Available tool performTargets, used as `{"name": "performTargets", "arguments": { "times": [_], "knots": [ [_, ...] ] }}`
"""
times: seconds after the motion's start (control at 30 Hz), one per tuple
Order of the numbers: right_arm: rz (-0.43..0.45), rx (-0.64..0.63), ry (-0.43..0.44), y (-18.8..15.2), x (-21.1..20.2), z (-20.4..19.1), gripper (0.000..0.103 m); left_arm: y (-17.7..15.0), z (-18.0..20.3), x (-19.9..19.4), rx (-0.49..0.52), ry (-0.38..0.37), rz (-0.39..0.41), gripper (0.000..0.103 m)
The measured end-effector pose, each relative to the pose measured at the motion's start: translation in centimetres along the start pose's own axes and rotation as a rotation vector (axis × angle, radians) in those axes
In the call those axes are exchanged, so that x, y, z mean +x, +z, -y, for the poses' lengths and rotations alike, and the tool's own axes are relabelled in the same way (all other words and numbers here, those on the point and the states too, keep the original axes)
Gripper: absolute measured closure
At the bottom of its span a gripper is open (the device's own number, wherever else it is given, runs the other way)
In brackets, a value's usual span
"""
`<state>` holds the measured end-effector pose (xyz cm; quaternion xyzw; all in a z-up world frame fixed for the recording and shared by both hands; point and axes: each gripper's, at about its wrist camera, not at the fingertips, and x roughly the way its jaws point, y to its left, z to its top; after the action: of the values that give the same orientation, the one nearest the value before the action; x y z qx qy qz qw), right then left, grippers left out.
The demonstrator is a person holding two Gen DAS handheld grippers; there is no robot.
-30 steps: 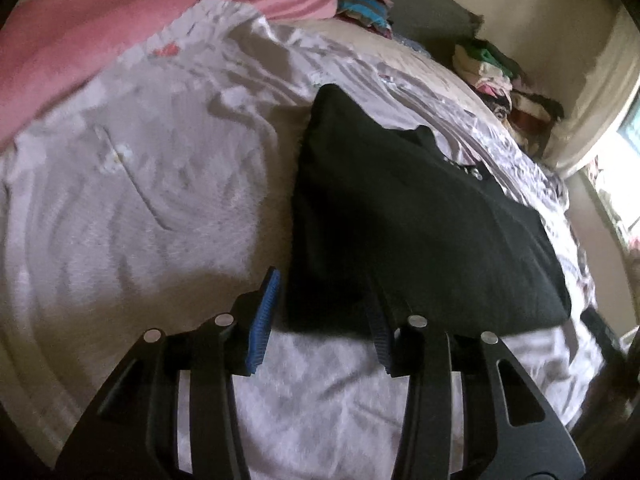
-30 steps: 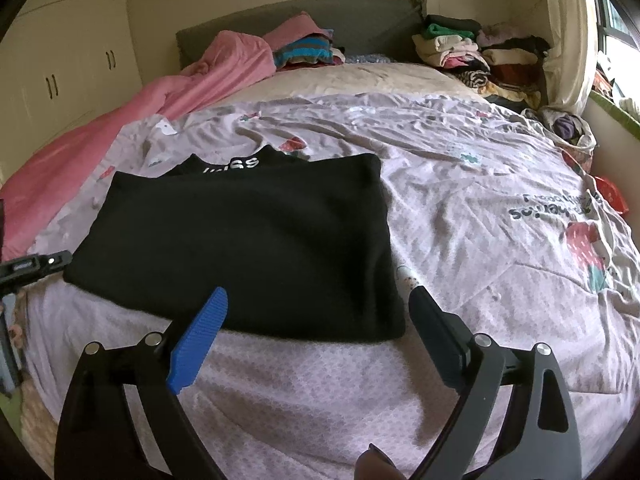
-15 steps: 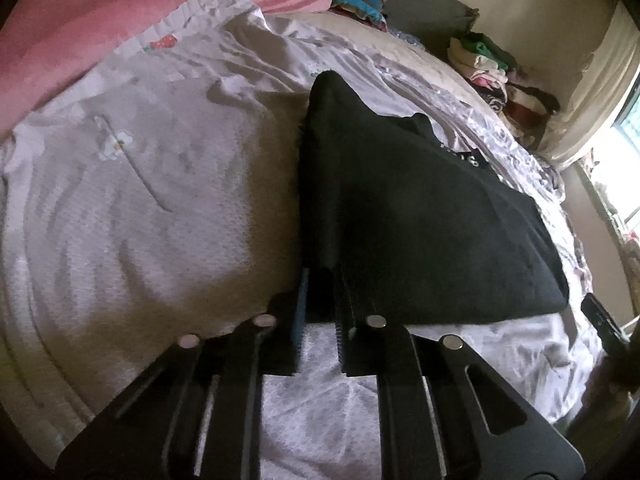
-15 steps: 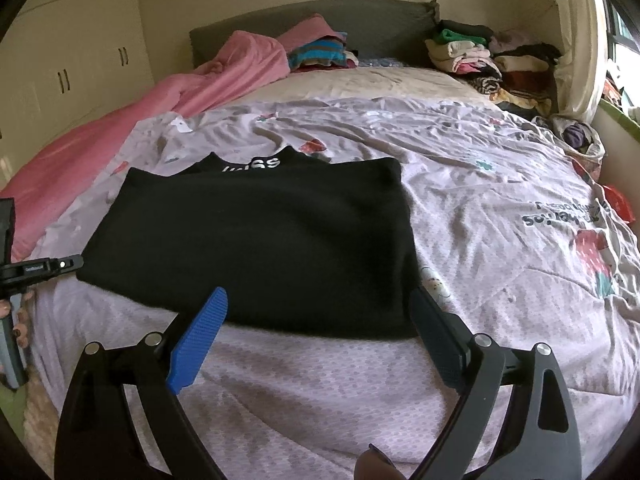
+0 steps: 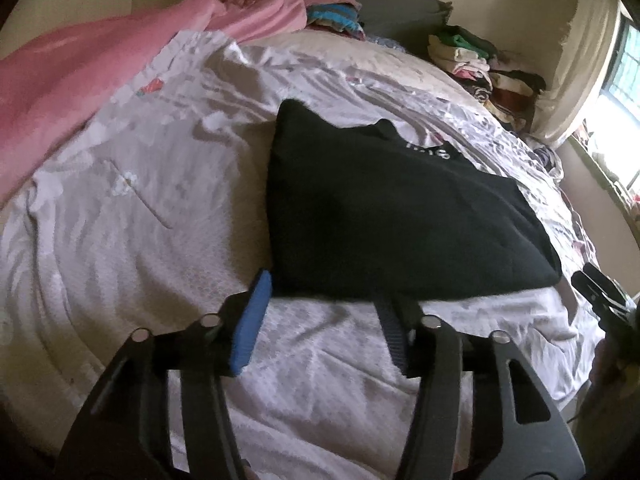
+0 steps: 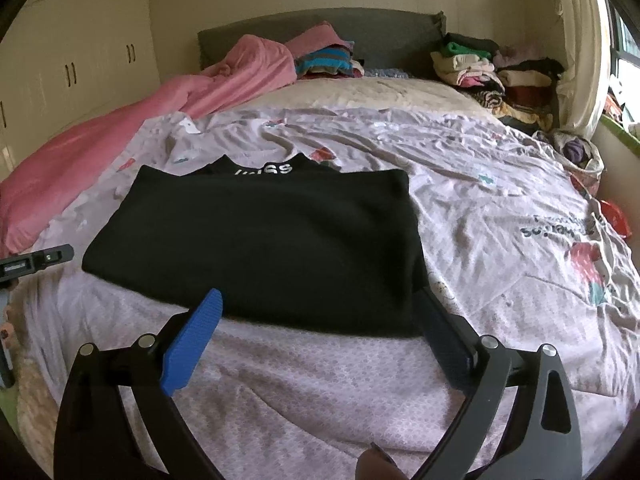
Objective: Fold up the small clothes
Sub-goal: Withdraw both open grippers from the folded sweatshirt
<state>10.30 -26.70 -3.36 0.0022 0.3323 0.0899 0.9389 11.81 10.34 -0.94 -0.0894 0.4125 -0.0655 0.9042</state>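
A black garment (image 5: 392,216) with white lettering at its collar lies folded flat on the lilac bedsheet (image 5: 132,208); it also shows in the right wrist view (image 6: 264,248). My left gripper (image 5: 324,300) is open and empty at the garment's near left edge, blue pads apart. My right gripper (image 6: 320,312) is open wide and empty, its fingers straddling the garment's near right corner. The left gripper's tip (image 6: 36,262) shows at the left of the right wrist view.
A pink blanket (image 6: 132,128) lies along the left of the bed. Folded clothes (image 6: 492,68) are stacked at the far right by the grey headboard (image 6: 384,28), with striped clothes (image 6: 324,62) in the middle. Cream wardrobes (image 6: 76,52) stand left, a window right.
My left gripper closed on the garment's near left edge half a second ago and has now opened and let go. The right gripper stayed open and moved slightly closer to the garment.
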Motion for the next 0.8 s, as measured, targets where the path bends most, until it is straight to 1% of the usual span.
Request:
{"name": "performTargets", "arguments": {
  "times": [0.03, 0.07, 0.1, 0.13, 0.27, 0.3, 0.33, 0.5, 0.57, 0.8],
  "knots": [
    [0.003, -0.001, -0.001, 0.0, -0.1, -0.1, 0.005, 0.0, 0.3, -0.4, 0.008, 0.003, 0.009, 0.053],
    [0.006, -0.001, -0.001, 0.1, -0.2, -0.1, 0.005, 0.0, 0.5, -0.7, 0.013, 0.005, 0.014, 0.046],
    [0.011, -0.001, 0.001, 0.1, -0.4, -0.2, 0.005, 0.0, 0.6, -1.0, 0.015, 0.006, 0.019, 0.031],
    [0.013, -0.001, 0.006, 0.1, -0.5, -0.3, 0.005, 0.0, 0.8, -1.3, 0.021, 0.005, 0.028, 0.028],
    [0.024, -0.013, 0.033, 0.3, -0.9, -1.0, 0.005, 0.0, 1.6, -2.4, 0.050, 0.030, 0.053, 0.026],
    [0.027, -0.016, 0.035, 0.3, -1.0, -1.1, 0.005, 0.0, 1.7, -2.6, 0.057, 0.038, 0.057, 0.016],
    [0.032, -0.021, 0.042, 0.4, -1.2, -1.4, 0.005, 0.0, 1.9, -2.9, 0.062, 0.047, 0.066, 0.012],
    [0.057, -0.042, 0.067, 0.8, -2.2, -2.7, 0.005, 0.1, 2.1, -3.9, 0.069, 0.041, 0.087, 0.012],
    [0.062, -0.050, 0.077, 1.0, -2.5, -3.3, 0.005, 0.1, 2.1, -4.3, 0.070, 0.044, 0.094, 0.010],
    [0.076, -0.083, 0.112, 1.5, -3.3, -5.5, 0.004, -0.1, 1.9, -5.2, 0.071, 0.054, 0.109, 0.010]
  ]
}}
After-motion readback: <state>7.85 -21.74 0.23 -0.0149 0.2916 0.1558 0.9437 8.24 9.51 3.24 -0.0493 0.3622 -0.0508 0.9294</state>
